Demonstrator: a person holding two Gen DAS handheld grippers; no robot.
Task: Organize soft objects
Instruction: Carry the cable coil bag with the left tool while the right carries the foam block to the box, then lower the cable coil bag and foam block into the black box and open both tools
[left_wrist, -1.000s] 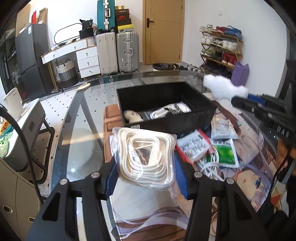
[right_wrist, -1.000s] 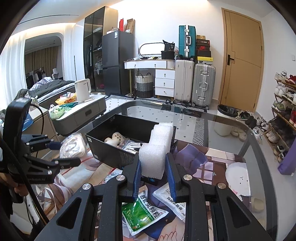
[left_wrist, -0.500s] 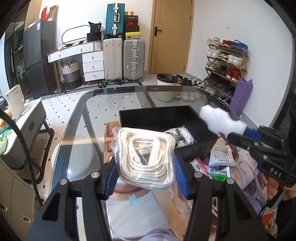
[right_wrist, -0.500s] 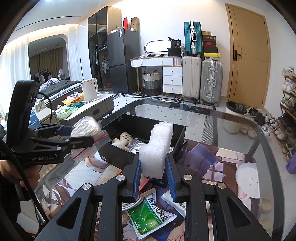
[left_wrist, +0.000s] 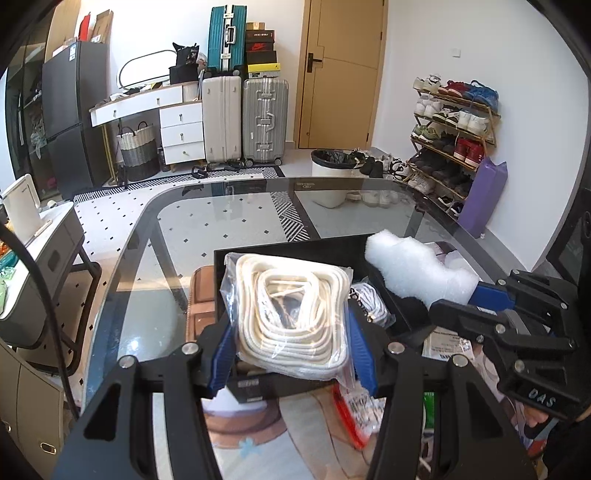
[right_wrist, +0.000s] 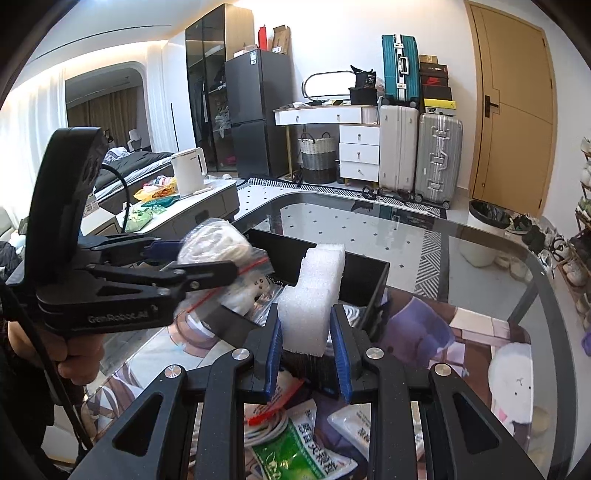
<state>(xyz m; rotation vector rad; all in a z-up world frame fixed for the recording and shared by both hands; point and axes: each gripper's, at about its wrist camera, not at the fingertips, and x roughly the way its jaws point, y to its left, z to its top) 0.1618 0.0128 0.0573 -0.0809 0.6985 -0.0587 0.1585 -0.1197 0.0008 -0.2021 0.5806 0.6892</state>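
My left gripper (left_wrist: 291, 354) is shut on a clear bag of coiled white rope (left_wrist: 291, 314) and holds it over the near edge of the black bin (left_wrist: 288, 251). My right gripper (right_wrist: 306, 354) is shut on a white foam block (right_wrist: 314, 295) and holds it over the bin's (right_wrist: 365, 284) near corner. In the left wrist view the foam block (left_wrist: 417, 273) hangs above the bin's right side. In the right wrist view the bag of rope (right_wrist: 218, 243) is to the left. The bin holds a patterned cloth (left_wrist: 369, 302) and other soft items, mostly hidden.
Packets lie on the printed mat in front of the bin: a green one (right_wrist: 295, 450), a white one (right_wrist: 354, 424), and a red-zip bag with cable (left_wrist: 354, 410). A white round plush (right_wrist: 511, 384) lies at the right. The glass table's (left_wrist: 229, 221) far half lies beyond the bin.
Both grippers have moved forward and up towards the bin with their loads. The rope bag and the foam block now hang over the bin instead of short of it.
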